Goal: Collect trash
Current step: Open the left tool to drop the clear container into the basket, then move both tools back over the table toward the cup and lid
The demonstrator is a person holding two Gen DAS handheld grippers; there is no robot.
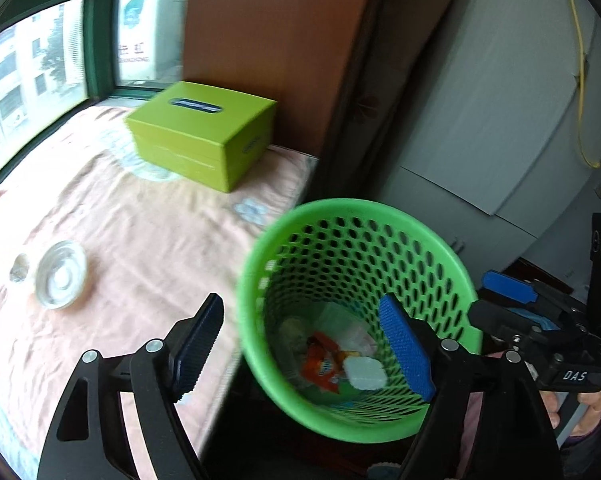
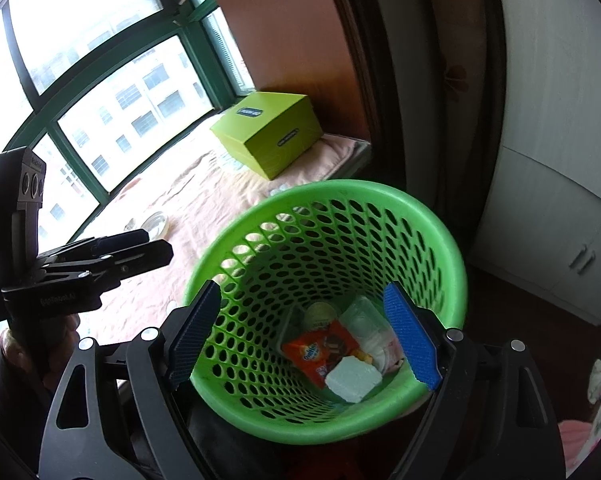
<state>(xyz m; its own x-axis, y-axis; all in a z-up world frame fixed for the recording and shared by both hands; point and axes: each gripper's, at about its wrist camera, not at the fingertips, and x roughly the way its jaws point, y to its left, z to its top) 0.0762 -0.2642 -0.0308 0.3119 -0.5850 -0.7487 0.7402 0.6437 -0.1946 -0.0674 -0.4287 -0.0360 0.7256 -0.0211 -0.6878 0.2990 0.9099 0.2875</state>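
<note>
Bin: green mesh, upright, right of the bed, mouth up.
Inside: orange wrapper, white foam block, clear cup, tissue.
Left gripper: jaws spread, empty.
Right gripper: jaws spread, empty, over bin.
Bed: green box far, glass dish left.

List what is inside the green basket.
In the green basket: an orange snack wrapper, a white foam block, crumpled tissue, a clear plastic container. Anything beneath them is hidden.

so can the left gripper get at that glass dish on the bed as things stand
Probably yes: the left gripper is open and empty, and only bare blanket lies between it and the glass dish.
</note>
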